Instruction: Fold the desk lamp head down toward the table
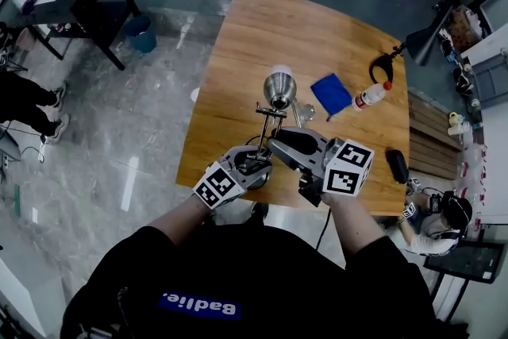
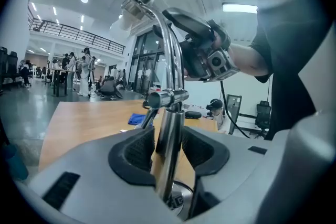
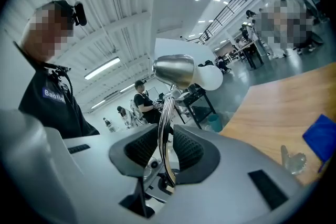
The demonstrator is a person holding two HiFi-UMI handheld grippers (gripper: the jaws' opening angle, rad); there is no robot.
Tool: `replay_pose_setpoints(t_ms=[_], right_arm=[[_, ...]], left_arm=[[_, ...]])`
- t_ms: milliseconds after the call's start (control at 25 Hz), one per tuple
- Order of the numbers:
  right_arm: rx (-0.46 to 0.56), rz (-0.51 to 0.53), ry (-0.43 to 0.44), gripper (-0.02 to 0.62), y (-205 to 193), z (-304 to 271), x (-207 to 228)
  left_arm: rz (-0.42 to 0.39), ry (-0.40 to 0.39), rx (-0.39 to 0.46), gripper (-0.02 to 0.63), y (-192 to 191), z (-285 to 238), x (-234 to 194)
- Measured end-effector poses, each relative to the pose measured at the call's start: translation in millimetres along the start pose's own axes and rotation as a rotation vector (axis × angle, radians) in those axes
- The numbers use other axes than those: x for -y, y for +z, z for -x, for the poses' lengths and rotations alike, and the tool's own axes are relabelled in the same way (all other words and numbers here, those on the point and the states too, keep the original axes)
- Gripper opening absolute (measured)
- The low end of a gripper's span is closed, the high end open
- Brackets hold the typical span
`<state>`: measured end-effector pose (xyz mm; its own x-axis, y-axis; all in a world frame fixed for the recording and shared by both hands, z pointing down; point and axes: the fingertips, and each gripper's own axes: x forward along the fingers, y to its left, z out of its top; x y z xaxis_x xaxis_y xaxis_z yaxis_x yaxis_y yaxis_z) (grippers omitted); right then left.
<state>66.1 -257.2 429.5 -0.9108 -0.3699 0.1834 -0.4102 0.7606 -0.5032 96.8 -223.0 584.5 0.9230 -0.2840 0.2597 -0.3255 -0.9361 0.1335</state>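
Task is judged barely started: the lamp head (image 1: 279, 87) is carried high over the tabletop (image 1: 262, 20), upright on its stand near the 6 o'clock edge, and no fold is seen at the joint (image 2: 167, 97). Only the grasp set-up looks done. The left tongs (image 2: 169, 148) are spread as wide as they go, w/ the thick lower post (image 2: 170, 128) taken btwn the pads but apparently not yet pinched. The right tongs (image 3: 167, 145) are held approx. half open, pads seemingly closed against the thin upper arm (image 3: 167, 113). Left to do, by this reading: post to be clamped, then the upper arm swung down at the joint till the head nears the tabletop. The whole layout is given best by the head view: a blue pad (image 1: 331, 94) and a bottle (image 1: 371, 97) at 3 o'clock of the head, prob. clear of the fold path. The joint, and the right tongs on the arm above it at 1 o'clock, are shown only in the left gripper view. The head at 12 o'clock over the pads is shown in the right gripper view.
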Motion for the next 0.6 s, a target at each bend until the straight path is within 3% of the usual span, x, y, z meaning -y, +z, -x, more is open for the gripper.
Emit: replay_pose_setpoints(t_ms=[160, 600], right_arm=[[0.019, -0.054, 0.028, 0.037, 10.0, -0.1, 1.0], [0.057, -0.258, 0.098, 0.025, 9.5, -0.3, 6.7]], left_arm=[[-0.008, -0.01, 0.001, 0.141, -2.7, -3.2, -1.7], [-0.002, 0.006, 0.061, 0.133, -3.2, -2.8, -2.0]])
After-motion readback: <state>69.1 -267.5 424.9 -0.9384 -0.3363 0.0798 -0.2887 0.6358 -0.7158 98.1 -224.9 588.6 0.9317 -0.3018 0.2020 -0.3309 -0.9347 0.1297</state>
